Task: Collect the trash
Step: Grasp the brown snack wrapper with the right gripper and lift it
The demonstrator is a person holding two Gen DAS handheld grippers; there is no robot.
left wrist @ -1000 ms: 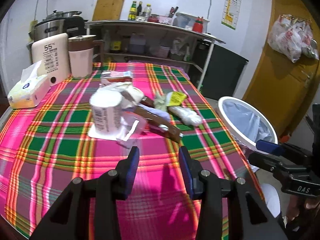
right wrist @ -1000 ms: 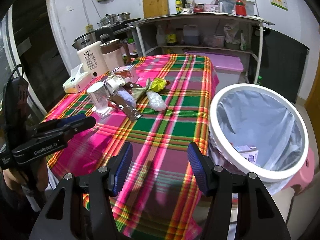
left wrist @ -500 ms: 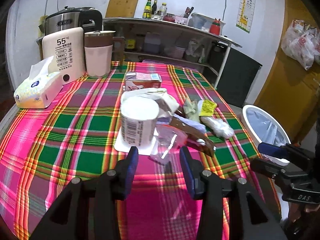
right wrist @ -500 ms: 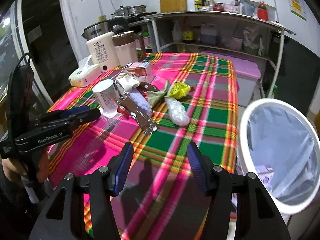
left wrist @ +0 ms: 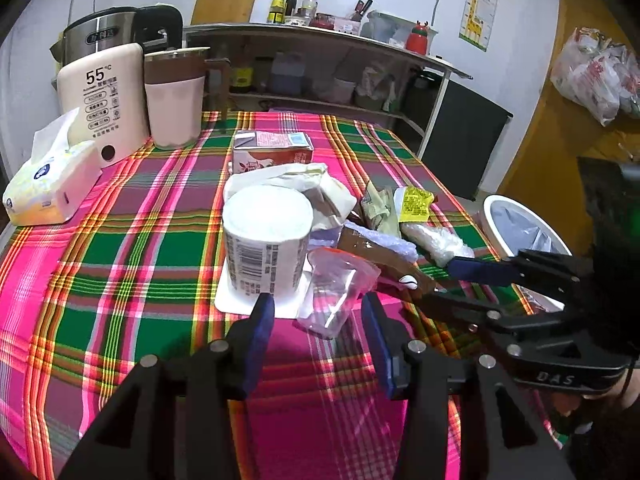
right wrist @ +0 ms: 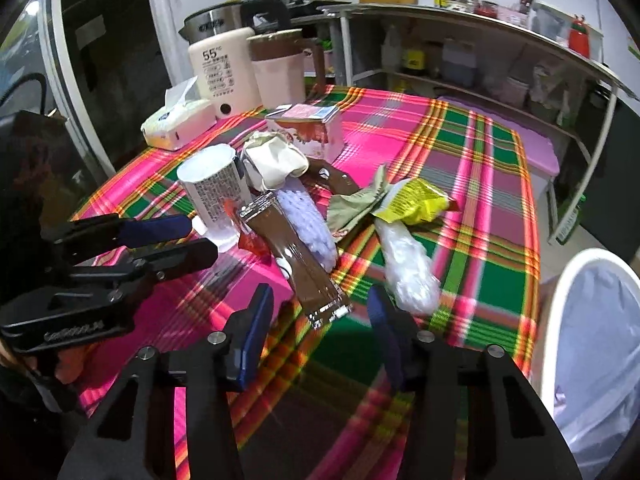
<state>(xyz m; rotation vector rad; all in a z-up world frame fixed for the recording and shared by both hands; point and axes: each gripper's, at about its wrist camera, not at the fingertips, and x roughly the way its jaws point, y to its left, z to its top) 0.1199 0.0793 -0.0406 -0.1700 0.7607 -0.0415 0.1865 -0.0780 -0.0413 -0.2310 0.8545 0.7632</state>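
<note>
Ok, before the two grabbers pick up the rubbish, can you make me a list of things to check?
1. Left tool open, nothing gripped: ok; its jaws have just been opening.
2. Clear plastic cup lying just ahead of the left tool: ok.
3. Right tool open, nothing gripped: ok, though its jaws have just been closing.
4. Brown wrapper end sits between the right tool's fingers, not pinched: ok.
5. Bin open with a liner, beside the table: ok.
6. The two tools far enough apart not to bump: cannot tell.

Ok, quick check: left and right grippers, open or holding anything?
Left gripper: open, jaws just widening, holding nothing; clear plastic bag just ahead.
Right gripper: open, jaws just narrowing, brown wrapper end between them, ungripped.
</note>
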